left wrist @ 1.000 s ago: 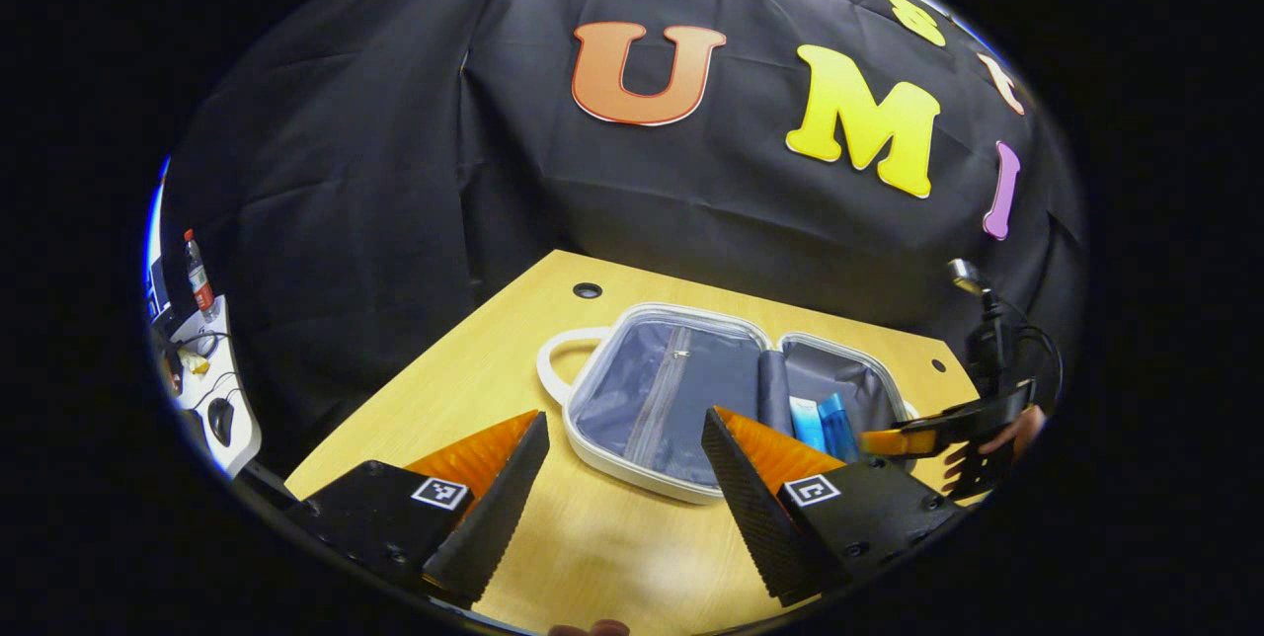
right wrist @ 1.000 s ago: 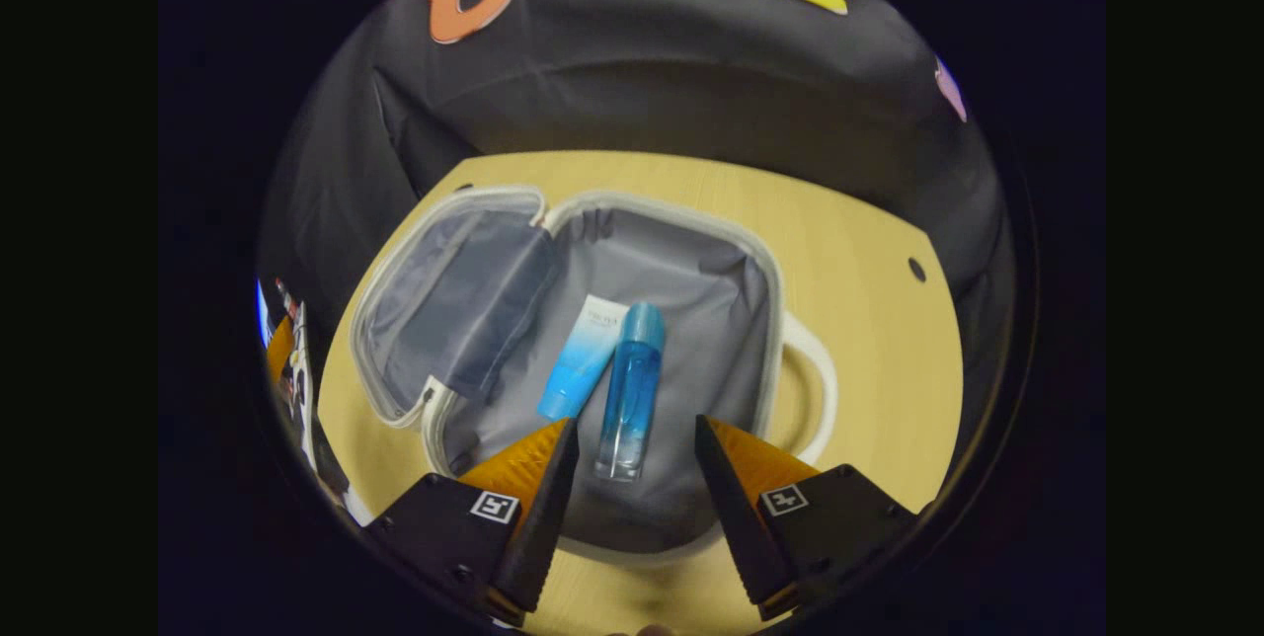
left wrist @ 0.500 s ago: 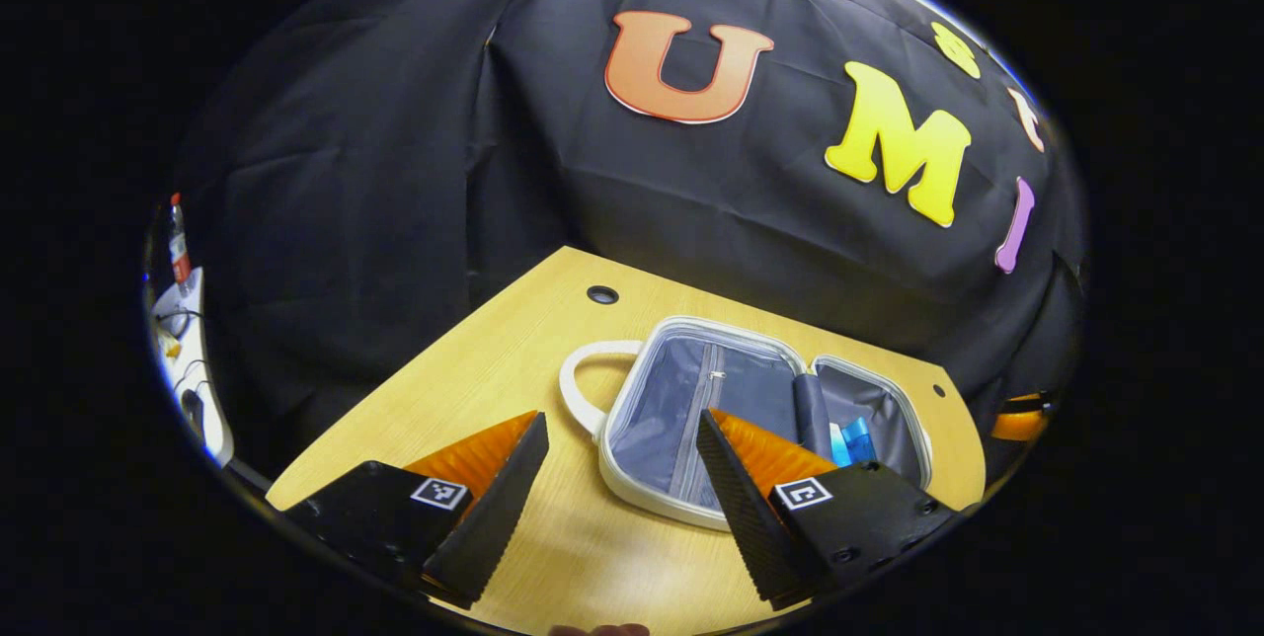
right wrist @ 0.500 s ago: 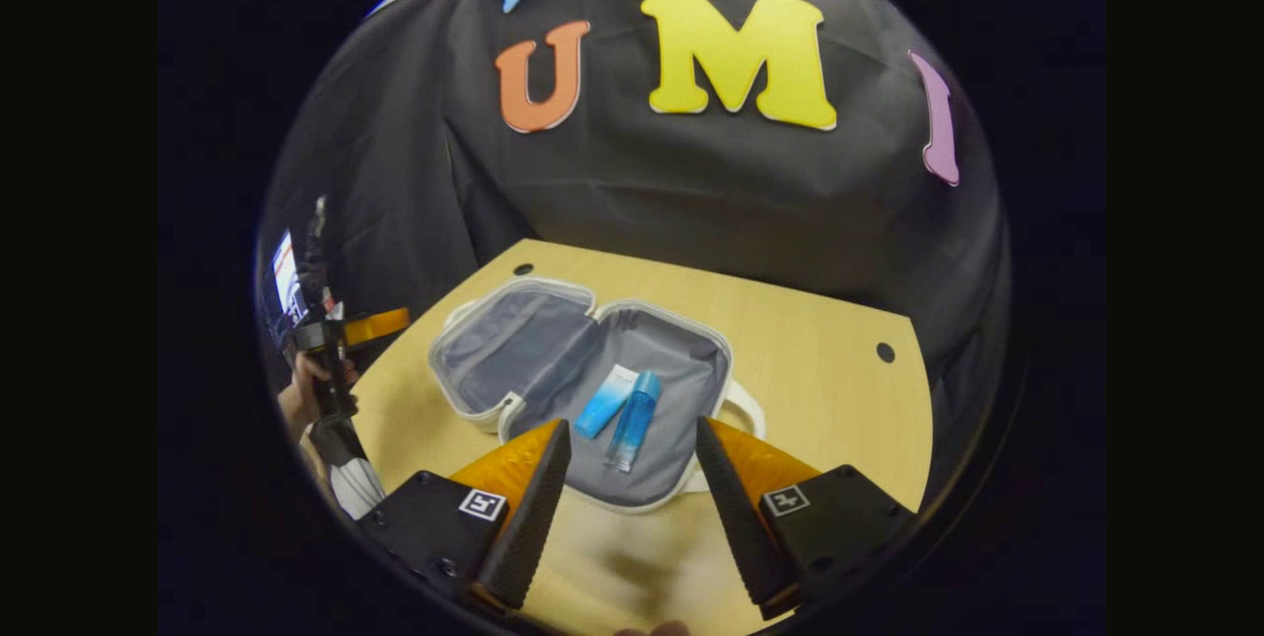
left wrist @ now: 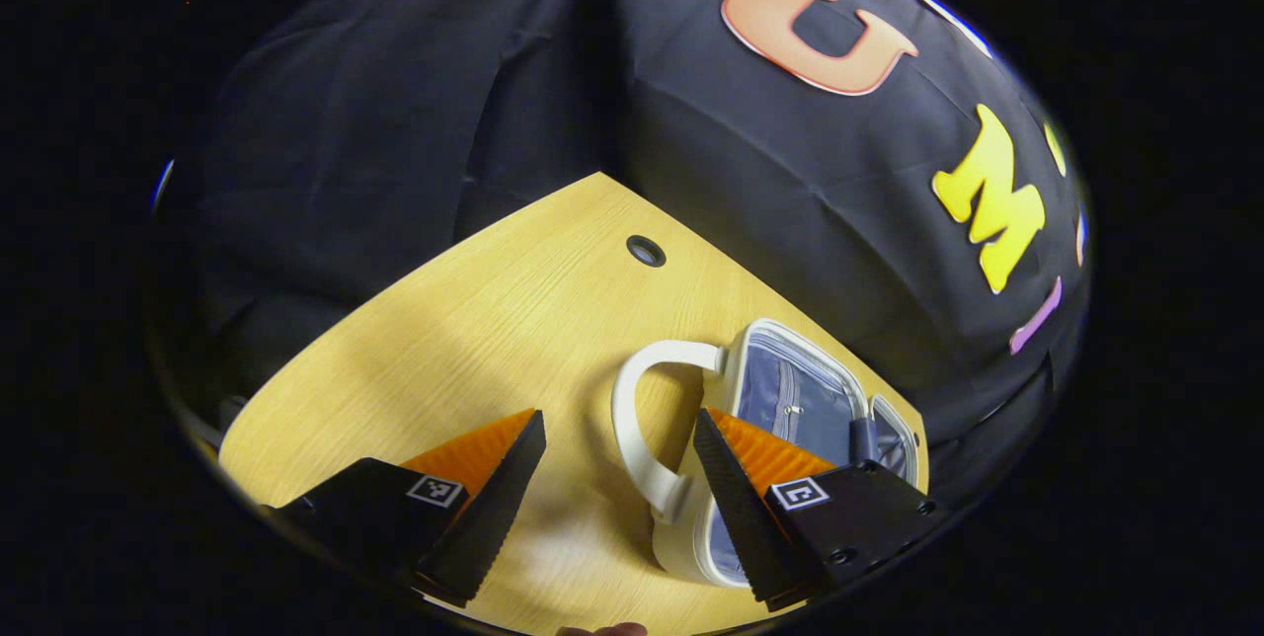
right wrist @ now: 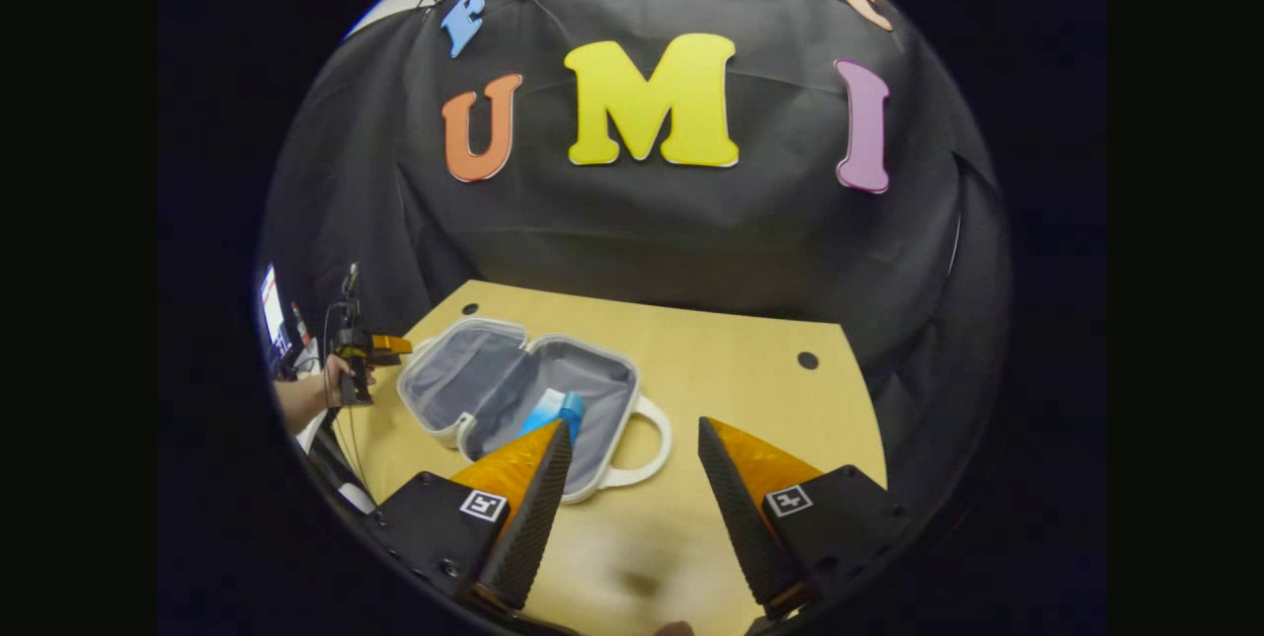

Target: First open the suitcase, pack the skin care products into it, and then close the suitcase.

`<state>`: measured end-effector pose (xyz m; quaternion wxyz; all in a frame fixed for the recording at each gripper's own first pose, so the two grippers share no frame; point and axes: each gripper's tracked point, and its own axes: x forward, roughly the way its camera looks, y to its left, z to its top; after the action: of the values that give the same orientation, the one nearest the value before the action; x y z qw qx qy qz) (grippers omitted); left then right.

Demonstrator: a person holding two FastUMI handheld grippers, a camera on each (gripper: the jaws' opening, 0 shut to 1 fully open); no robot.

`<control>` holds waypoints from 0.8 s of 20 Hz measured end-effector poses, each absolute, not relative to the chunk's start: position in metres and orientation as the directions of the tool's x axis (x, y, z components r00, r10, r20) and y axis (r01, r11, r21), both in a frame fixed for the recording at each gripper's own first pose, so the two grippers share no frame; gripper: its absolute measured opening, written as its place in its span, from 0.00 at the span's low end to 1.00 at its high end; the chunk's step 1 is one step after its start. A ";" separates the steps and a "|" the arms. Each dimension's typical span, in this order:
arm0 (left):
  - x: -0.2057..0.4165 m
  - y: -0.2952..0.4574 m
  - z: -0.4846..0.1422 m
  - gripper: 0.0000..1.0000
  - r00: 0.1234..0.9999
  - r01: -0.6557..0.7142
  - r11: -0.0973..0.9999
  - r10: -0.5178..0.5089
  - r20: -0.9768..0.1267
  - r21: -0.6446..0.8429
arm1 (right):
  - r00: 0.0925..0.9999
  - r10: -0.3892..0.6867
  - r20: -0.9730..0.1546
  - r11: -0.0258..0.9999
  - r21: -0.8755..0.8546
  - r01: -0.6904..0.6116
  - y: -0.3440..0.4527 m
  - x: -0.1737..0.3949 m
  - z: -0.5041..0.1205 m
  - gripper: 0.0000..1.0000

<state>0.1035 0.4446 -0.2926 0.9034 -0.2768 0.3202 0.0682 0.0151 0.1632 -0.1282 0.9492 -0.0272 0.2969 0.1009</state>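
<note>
1. Both pulled back from the white hard-shell suitcase point(right wrist: 513, 399), open near the light wooden tabletop point(right wrist: 750, 389) left edge.
2. Blue skincare bottle point(right wrist: 565, 409) inside; closing next, likely.
3. Left gripper point(left wrist: 617, 458), right gripper point(right wrist: 632, 468): spread wide, empty.

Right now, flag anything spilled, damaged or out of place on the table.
Nothing stands out. The small white suitcase with grey lining lies open flat on the wooden table, with a blue skin care bottle inside; no spill or damage is visible.

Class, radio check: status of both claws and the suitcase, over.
Both claws open, empty: left claw by the handle, right claw over the table. Suitcase open, blue bottle inside. Nothing blocking.
</note>
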 end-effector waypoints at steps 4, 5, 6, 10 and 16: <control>0.118 0.437 -0.305 0.90 0.751 -0.298 0.824 -0.110 -0.651 -0.482 | 0.804 0.170 -0.570 0.979 0.004 -0.204 0.166 0.008 -0.126 0.75; 0.121 0.435 -0.309 0.80 0.745 -0.300 0.823 -0.114 -0.657 -0.483 | 0.803 0.170 -0.571 0.979 0.003 -0.206 0.167 0.007 -0.126 0.75; 0.122 0.436 -0.313 0.76 0.736 -0.310 0.820 -0.114 -0.668 -0.481 | 0.801 0.172 -0.574 0.978 0.003 -0.207 0.169 0.006 -0.127 0.76; 0.129 0.434 -0.317 0.38 0.727 -0.342 0.792 -0.118 -0.677 -0.506 | 0.809 0.170 -0.562 0.981 0.018 -0.193 0.166 0.005 -0.122 0.76; 0.132 0.432 -0.304 0.18 0.730 -0.330 0.786 -0.138 -0.669 -0.523 | 0.809 0.147 -0.569 0.988 0.040 -0.152 0.150 0.000 -0.128 0.76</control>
<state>0.1317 0.4319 -0.3041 0.8724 -0.3225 0.3631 0.0552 -0.0003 0.1499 -0.1282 0.9510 -0.0037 0.2990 0.0786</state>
